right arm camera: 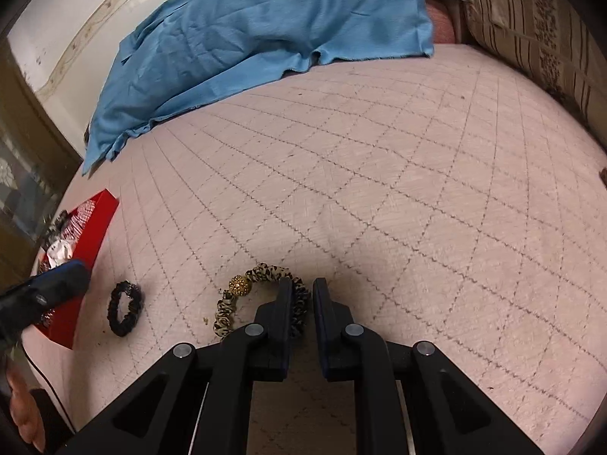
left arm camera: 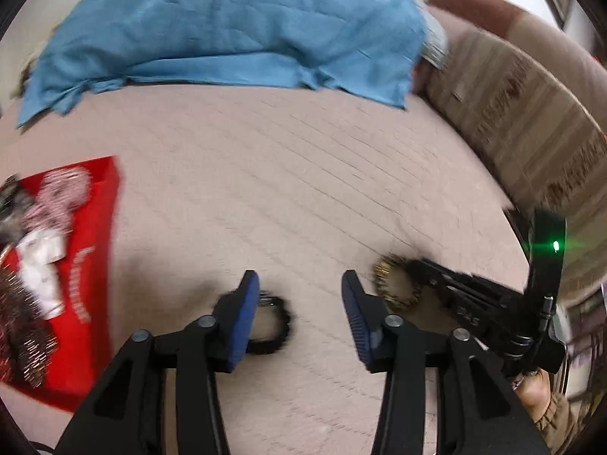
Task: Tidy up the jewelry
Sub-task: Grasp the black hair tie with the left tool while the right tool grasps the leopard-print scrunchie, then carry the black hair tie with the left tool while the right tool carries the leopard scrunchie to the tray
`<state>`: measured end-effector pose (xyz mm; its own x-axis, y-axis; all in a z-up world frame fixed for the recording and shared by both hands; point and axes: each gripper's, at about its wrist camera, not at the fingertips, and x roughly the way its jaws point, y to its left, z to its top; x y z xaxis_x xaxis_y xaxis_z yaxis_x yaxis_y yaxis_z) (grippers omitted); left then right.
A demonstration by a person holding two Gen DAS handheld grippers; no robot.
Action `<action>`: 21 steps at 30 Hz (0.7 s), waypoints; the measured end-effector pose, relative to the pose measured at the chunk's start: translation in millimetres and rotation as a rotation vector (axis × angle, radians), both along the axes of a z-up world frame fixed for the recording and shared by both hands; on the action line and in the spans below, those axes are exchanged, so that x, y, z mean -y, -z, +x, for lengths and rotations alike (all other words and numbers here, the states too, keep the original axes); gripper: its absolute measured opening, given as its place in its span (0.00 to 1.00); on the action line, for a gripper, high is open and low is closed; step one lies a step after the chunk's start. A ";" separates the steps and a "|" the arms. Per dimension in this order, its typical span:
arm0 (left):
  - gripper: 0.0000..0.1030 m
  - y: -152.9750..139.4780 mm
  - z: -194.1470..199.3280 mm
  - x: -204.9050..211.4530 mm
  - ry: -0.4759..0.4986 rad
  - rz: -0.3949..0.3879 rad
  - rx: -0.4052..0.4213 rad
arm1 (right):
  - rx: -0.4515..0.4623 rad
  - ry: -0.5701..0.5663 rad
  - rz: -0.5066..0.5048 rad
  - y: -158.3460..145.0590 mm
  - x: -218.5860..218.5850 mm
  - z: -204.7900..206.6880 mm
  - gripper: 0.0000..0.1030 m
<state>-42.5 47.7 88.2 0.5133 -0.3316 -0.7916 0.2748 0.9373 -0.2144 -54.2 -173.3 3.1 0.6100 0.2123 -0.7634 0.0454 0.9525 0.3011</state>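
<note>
Leopard scrunchie (right arm camera: 261, 295), near edge of quilt (right arm camera: 379, 197), pinched by its rim in my nearly closed right gripper (right arm camera: 303, 288) for carrying; black scrunchie (right arm camera: 125, 307) at its nine o'clock lies loose between my left gripper's (left arm camera: 301, 284) spread jaws; red tray (right arm camera: 95, 227) beyond.

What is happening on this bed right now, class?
A person is sorting jewelry on a quilted bedspread with two handheld grippers. The right gripper is shut on a leopard-print bracelet with a gold bead. The left gripper is open, its fingers over a black bracelet lying on the bedspread. A red box already holding other pieces sits to the left. A blue cloth lies further back.
</note>
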 end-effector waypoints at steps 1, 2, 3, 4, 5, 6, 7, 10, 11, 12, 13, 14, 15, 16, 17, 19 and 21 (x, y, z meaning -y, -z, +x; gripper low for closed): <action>0.46 -0.2 0.6 -10.3 -0.037 -0.003 -0.005 | -0.001 -0.001 0.004 -0.2 -0.1 -0.6 0.12; 0.46 2.5 2.6 -17.8 -0.057 -0.003 -0.016 | -0.002 -0.006 0.001 -0.5 -1.2 -1.3 0.12; 0.46 6.2 4.2 -21.6 -0.071 0.006 -0.026 | -0.002 -0.010 -0.003 -0.6 -2.0 -2.0 0.12; 0.46 10.6 4.5 -25.2 -0.087 0.022 -0.037 | -0.001 -0.013 -0.009 -0.6 -3.4 -3.4 0.12; 0.46 16.9 5.9 -26.7 -0.105 0.046 -0.050 | -0.001 -0.014 -0.013 -0.3 -4.4 -4.4 0.12; 0.46 23.6 6.6 -27.0 -0.110 0.063 -0.059 | -0.001 -0.015 -0.019 -0.2 -5.0 -5.9 0.12; 0.46 30.5 6.6 -26.3 -0.105 0.078 -0.064 | -0.001 -0.015 -0.021 -0.2 -4.8 -7.2 0.12; 0.46 44.2 9.5 -22.1 -0.090 0.120 -0.077 | 0.001 -0.012 -0.020 0.5 -3.9 -11.0 0.12; 0.46 49.6 11.4 -20.5 -0.084 0.127 -0.084 | 0.003 -0.015 -0.027 0.9 -5.0 -11.7 0.12; 0.46 51.3 13.4 -19.0 -0.083 0.132 -0.083 | 0.005 -0.017 -0.034 1.2 -6.1 -11.1 0.12; 0.46 52.3 14.0 -18.2 -0.080 0.138 -0.070 | 0.007 -0.018 -0.041 1.6 -7.1 -11.0 0.12; 0.46 52.7 14.4 -18.2 -0.078 0.141 -0.064 | 0.009 -0.018 -0.046 2.2 -8.1 -10.6 0.12; 0.46 54.0 15.1 -17.7 -0.077 0.142 -0.064 | 0.013 -0.019 -0.050 3.0 -9.0 -10.0 0.12; 0.46 54.5 15.7 -17.3 -0.078 0.139 -0.063 | 0.017 -0.019 -0.054 3.4 -9.9 -9.5 0.12; 0.46 54.8 16.2 -16.6 -0.080 0.137 -0.061 | 0.022 -0.020 -0.061 4.0 -11.3 -9.0 0.12; 0.40 55.4 15.1 -14.3 -0.084 0.148 -0.051 | 0.029 -0.021 -0.075 4.0 -13.8 -8.9 0.12; 0.07 55.0 13.4 -12.3 -0.089 0.167 -0.040 | 0.038 -0.023 -0.084 3.2 -15.8 -9.2 0.12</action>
